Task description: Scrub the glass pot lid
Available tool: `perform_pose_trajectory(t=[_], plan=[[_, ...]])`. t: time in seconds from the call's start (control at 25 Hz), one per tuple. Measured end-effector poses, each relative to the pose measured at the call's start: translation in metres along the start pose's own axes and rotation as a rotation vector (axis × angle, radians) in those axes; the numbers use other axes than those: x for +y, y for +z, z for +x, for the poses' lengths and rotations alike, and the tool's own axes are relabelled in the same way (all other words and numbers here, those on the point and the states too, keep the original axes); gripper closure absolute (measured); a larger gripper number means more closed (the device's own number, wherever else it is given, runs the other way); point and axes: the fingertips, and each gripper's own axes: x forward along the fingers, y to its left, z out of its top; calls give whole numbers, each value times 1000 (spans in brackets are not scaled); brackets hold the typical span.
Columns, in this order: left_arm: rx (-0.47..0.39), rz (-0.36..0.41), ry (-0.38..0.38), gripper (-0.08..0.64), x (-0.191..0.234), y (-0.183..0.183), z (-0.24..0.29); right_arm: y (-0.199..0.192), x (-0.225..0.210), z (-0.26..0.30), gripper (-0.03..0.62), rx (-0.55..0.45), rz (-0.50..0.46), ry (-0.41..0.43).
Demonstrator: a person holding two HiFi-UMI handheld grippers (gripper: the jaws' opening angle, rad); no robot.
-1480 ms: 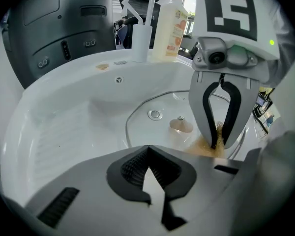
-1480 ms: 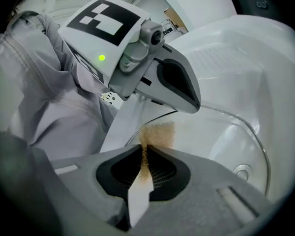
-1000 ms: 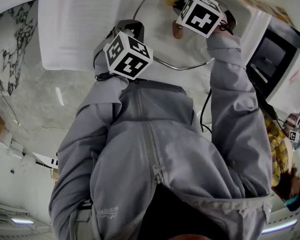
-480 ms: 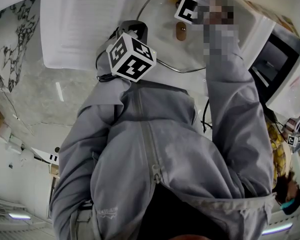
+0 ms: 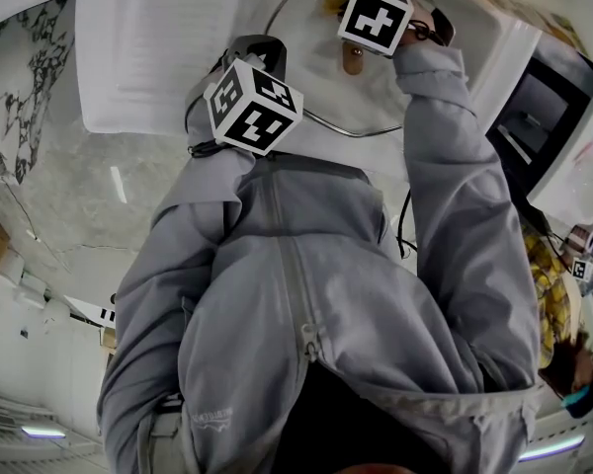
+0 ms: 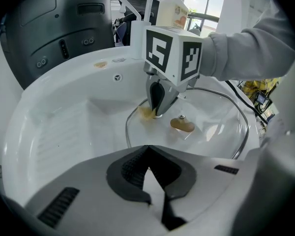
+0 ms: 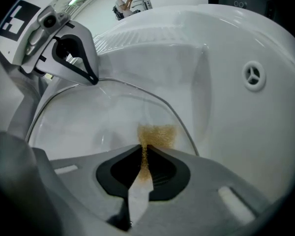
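Note:
The glass pot lid (image 6: 214,127) lies tilted in the white sink, its tan knob (image 6: 182,126) facing up. My left gripper (image 6: 148,149) is shut on the lid's near rim; the right gripper view shows its tips pinching that metal rim (image 7: 92,78). My right gripper (image 7: 143,150) is shut on a yellow-brown scouring sponge (image 7: 158,134), which presses on the glass close to the lid's far edge. From the left gripper view the right gripper (image 6: 157,113) points steeply down beside the knob, with the sponge (image 6: 146,113) under its tip. In the head view the lid's rim (image 5: 361,132) curves below both marker cubes.
The sink basin (image 6: 64,132) has a ridged draining side (image 5: 158,47) and a round overflow fitting (image 7: 253,76) on its wall. A bottle (image 6: 172,11) stands at the rim. A black appliance (image 6: 54,28) rises behind it. A marble counter (image 5: 69,196) borders the sink.
The right gripper has sunk toward the lid and shifted a little left in the head view, with the sponge still in its jaws. The left gripper has kept still on the rim.

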Motion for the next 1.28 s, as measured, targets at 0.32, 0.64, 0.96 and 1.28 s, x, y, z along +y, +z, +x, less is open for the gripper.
perform_pose_trajectory(t=[0.32, 0.64, 0.96, 1.28], plan=[[-5, 12, 14, 554, 0, 2, -2, 9, 59, -10, 563, -50, -3, 178], [-6, 24, 17, 554, -1, 2, -2, 10, 119, -31, 563, -79, 15, 342], [13, 56, 18, 554, -1, 3, -2, -3, 169, -59, 563, -114, -17, 467], [42, 108, 14, 554, -9, 3, 3, -23, 187, -82, 563, -214, 44, 638]])
